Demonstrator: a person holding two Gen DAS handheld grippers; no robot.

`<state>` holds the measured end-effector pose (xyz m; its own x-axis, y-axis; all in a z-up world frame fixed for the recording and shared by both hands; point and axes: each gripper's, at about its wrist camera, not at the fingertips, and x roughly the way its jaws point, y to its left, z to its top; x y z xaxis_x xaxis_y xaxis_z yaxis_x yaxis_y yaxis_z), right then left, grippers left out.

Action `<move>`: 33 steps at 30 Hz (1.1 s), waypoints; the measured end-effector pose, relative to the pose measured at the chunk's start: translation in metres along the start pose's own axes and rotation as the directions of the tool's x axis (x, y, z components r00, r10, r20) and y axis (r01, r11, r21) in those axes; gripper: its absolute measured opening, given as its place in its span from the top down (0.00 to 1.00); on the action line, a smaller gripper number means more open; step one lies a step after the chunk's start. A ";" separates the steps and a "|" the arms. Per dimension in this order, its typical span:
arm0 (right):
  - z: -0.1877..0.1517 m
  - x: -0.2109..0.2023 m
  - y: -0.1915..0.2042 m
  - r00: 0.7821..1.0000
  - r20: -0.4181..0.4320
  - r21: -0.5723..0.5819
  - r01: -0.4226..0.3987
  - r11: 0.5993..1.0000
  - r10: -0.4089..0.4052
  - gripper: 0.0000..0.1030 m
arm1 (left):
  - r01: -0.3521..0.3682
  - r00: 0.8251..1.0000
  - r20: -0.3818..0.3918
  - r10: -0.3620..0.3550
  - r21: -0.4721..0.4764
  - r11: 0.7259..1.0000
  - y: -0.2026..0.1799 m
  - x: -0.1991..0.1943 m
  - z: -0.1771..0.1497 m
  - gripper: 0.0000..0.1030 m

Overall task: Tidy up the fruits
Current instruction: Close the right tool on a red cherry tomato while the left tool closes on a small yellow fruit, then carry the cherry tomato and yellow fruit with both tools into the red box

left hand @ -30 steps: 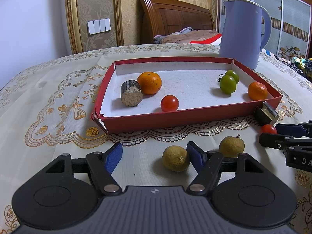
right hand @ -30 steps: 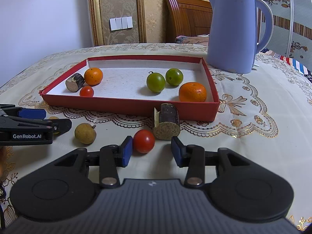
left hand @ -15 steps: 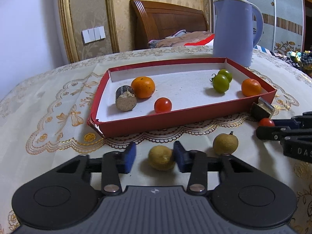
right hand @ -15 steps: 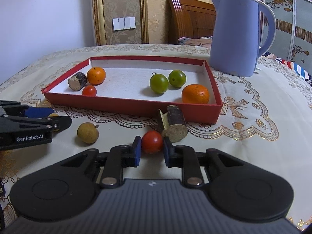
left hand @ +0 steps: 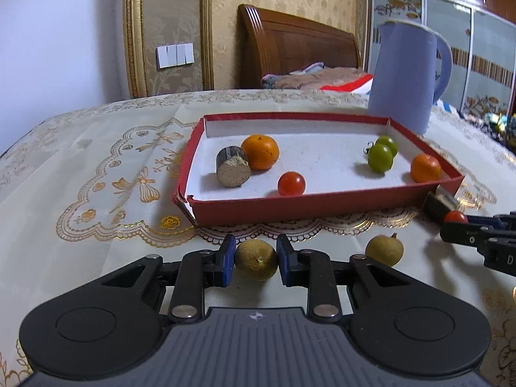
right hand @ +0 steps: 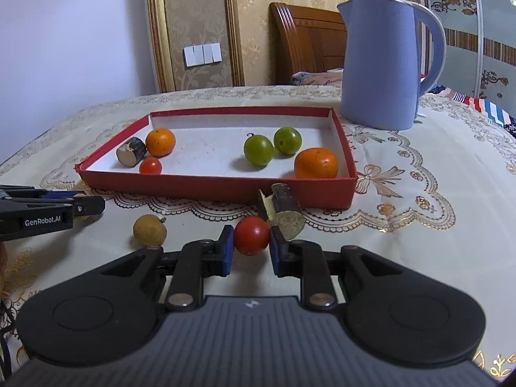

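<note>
In the left wrist view, my left gripper [left hand: 253, 259] has just been closing, and now its blue pads [left hand: 227, 259] press on both sides of a yellow-brown round fruit [left hand: 256, 259], which sits between them just above the tablecloth [left hand: 96, 161]. The red tray [left hand: 290, 208] lies at 12 o'clock from this claw, near, with its front wall facing me and its long axis running from 9 to 3 o'clock, so I judge the coming move is up and forward over that wall. A second yellow-brown fruit [left hand: 384, 251] rests on the cloth at 2 o'clock, apart from the claw. Inside the tray I see a tangerine [left hand: 260, 152], a brown stub [left hand: 233, 171] touching it, a small tomato [left hand: 291, 183], two green fruits [left hand: 380, 157] and another tangerine [left hand: 425, 168]. My right gripper [left hand: 477, 235] enters at 3 o'clock. In the right wrist view, the right gripper [right hand: 250, 245] is pinching a red tomato [right hand: 251, 234] between its pads, low over the cloth. A brown stick piece [right hand: 285, 209] lies just beside it at 1 o'clock, against the tray wall [right hand: 219, 190]; I cannot tell if it touches the tomato. The tray is again at 12 o'clock, so the stick piece stands partly in the straight way, and I think I must lift first. The left gripper [right hand: 84, 204] shows at 9 o'clock, and a blue kettle [right hand: 383, 64] stands behind the tray at 1 o'clock.
</note>
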<state>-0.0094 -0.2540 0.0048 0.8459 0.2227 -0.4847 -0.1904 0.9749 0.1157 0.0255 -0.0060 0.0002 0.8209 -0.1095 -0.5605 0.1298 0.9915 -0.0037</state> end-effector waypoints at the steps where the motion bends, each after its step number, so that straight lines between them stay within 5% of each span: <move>1: 0.001 -0.002 -0.001 1.000 0.006 0.001 0.000 1.000 0.000 0.79 | 0.003 1.000 0.006 -0.003 -0.007 1.000 0.001 -0.001 0.000 0.74; 19: 0.038 0.003 -0.003 0.996 0.077 -0.030 0.051 0.998 -0.049 0.79 | -0.036 0.998 0.051 0.039 -0.065 0.997 0.004 0.007 0.031 0.74; 33: 0.059 0.046 -0.006 0.996 0.028 -0.030 0.090 0.995 -0.089 0.79 | -0.090 0.995 0.037 0.092 -0.051 0.995 -0.006 0.037 0.051 0.74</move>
<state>0.0594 -0.2499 0.0329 0.8731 0.1346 -0.4685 -0.1285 0.9907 0.0451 0.0833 -0.0195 0.0222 0.8493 -0.0204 -0.5274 0.0271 0.9996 0.0049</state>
